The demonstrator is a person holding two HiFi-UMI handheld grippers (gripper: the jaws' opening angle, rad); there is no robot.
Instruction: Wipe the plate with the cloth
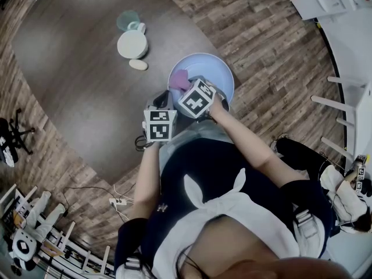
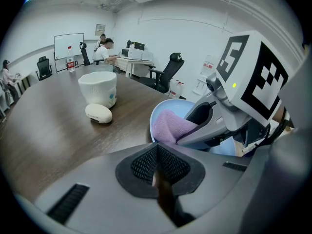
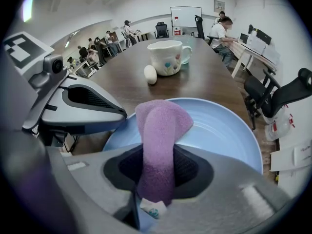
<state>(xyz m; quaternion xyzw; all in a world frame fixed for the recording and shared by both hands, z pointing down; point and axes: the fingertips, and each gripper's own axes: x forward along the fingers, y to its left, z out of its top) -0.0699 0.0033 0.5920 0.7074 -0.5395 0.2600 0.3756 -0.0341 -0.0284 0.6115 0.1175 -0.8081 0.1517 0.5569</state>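
Note:
A light blue plate [image 1: 218,68] lies at the near edge of the dark table. My right gripper [image 1: 187,89] points steeply down over its left part, shut on a purple cloth [image 1: 179,78]. In the right gripper view the cloth [image 3: 163,126] runs up between the jaws and folds over onto the plate [image 3: 219,130]. My left gripper [image 1: 164,103] sits at the plate's near-left rim with its jaws closed on the rim [image 2: 155,126]. The left gripper view shows the cloth [image 2: 168,126] under the right gripper's fingers [image 2: 204,130].
A white mug [image 1: 132,44] and a small white oval object [image 1: 138,64] stand on the table [image 1: 75,80] beyond the plate, with a teal glass [image 1: 127,20] farther back. Office chairs, desks and seated people fill the room behind.

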